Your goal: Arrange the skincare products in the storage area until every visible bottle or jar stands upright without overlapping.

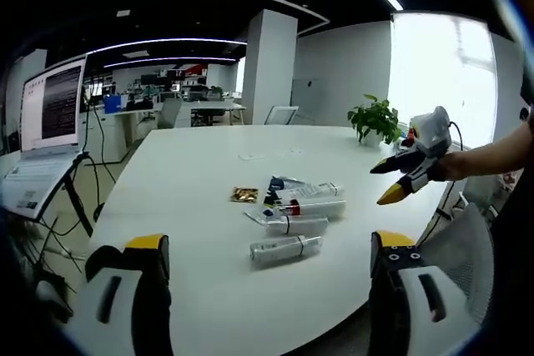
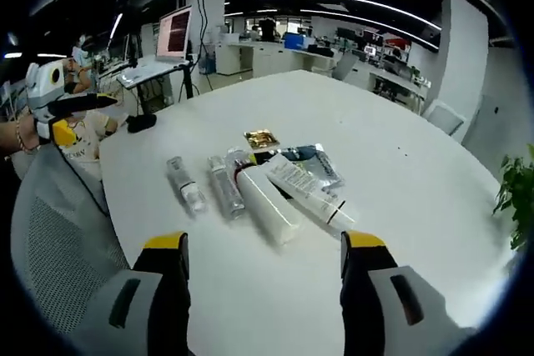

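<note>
Several skincare products lie flat in a cluster on the white table [image 1: 192, 172]. From the left gripper view they are a clear bottle [image 1: 284, 248], a slim tube [image 1: 289, 224], two white tubes [image 1: 314, 206] and a blue sachet [image 1: 280, 183]. From the right gripper view they are a small clear bottle [image 2: 185, 183], a second bottle [image 2: 225, 186], a thick white tube [image 2: 265, 199], a black-capped tube [image 2: 314, 194] and the sachet [image 2: 314, 162]. My left gripper [image 1: 270, 242] is open above the near edge and holds nothing; it shows again [image 2: 79, 116]. My right gripper [image 2: 264, 242] is open and holds nothing; it shows again [image 1: 388, 181].
A gold packet [image 1: 244, 195] [image 2: 261, 138] lies beside the cluster. A laptop on a stand [image 1: 50, 106] is off the table's end. A potted plant [image 1: 375, 118] stands on the far edge. Mesh chairs [image 2: 58, 248] [image 1: 457, 243] crowd the near edges.
</note>
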### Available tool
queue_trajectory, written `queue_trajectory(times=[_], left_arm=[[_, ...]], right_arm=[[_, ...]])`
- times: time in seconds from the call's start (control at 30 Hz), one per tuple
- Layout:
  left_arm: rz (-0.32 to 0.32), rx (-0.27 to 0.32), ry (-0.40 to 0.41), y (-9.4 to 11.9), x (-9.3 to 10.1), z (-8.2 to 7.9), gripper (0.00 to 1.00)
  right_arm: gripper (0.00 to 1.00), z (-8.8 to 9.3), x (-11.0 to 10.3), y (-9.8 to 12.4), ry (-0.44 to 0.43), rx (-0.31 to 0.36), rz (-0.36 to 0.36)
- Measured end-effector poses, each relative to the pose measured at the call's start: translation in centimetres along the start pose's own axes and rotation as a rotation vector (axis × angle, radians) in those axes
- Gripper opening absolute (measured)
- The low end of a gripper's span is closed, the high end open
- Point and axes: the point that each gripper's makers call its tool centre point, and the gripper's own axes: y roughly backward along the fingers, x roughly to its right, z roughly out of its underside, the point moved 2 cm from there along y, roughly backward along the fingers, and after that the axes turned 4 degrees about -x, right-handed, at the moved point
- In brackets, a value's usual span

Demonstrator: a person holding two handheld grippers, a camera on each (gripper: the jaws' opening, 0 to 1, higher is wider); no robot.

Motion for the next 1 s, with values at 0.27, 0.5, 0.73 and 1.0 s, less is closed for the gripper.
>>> queue_trajectory(times=[0.27,0.5,0.73,1.0], left_arm=[[0.002,-0.003,0.007,0.0,0.0,0.0,0.93],[-0.001,-0.008,0.016,0.0,-0.1,0.2,0.92],[-0.005,-0.014,0.027,0.0,-0.3,0.4,0.91],[-0.01,-0.018,0.043,0.1,-0.4,0.5,0.91]], right_arm=[[0.66,-1.4,0.2,-2.4,0.087,-0.024,-0.048],[0.6,-2.3,-0.3,-4.3,0.137,-0.057,-0.099],[0.55,-2.7,-0.2,-6.5,0.171,-0.086,-0.138],[0.5,-3.7,-0.7,-8.5,0.209,-0.104,-0.183]])
